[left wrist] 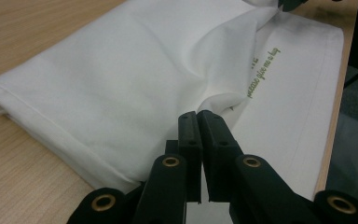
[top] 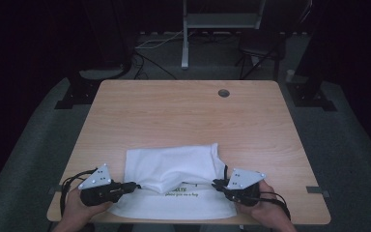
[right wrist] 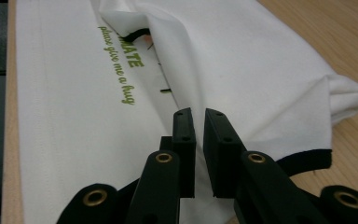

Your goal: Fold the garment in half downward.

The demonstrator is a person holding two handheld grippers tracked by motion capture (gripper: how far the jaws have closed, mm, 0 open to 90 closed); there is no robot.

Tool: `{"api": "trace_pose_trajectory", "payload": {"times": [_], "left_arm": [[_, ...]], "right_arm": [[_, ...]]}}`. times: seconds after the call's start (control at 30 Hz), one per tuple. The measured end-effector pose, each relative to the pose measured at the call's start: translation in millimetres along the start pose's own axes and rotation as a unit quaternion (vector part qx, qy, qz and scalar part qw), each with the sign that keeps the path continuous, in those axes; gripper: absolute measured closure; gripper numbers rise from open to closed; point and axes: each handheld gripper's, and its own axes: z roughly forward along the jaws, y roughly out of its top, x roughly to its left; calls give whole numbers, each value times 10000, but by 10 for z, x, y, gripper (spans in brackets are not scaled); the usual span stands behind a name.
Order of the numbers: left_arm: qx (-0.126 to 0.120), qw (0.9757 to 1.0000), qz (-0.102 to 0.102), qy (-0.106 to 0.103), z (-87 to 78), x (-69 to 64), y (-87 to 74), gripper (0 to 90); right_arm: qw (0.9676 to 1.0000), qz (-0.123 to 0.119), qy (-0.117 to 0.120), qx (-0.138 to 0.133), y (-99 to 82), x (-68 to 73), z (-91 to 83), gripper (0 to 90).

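Grippers (top: 136, 185) (top: 216, 183) flanking folded shirt (top: 174, 169)

A light wooden tabletop (top: 183, 113) with rounded corners fills the middle of the frame. A round cable hole (top: 223, 93) sits near its upper right. A folded white T-shirt (top: 174, 166) lies at its lower centre edge.
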Motion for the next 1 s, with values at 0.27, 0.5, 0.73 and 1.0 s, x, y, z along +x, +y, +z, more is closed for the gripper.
{"api": "trace_pose_trajectory", "payload": {"times": [0.27,0.5,0.73,1.0], "left_arm": [[-7,10000,-64,-18,8,22,7,862],[7,10000,-76,-14,37,44,16,859],[45,10000,-60,-4,49,35,-1,883],[-3,10000,27,36,-25,-14,5,890]], "right_arm": [[9985,-390,-247,309,-7,-23,91,624],[9981,-324,-200,475,5,-76,207,712],[9991,-31,-117,398,7,-102,185,869],[9998,56,-24,203,31,-7,68,860]]}}
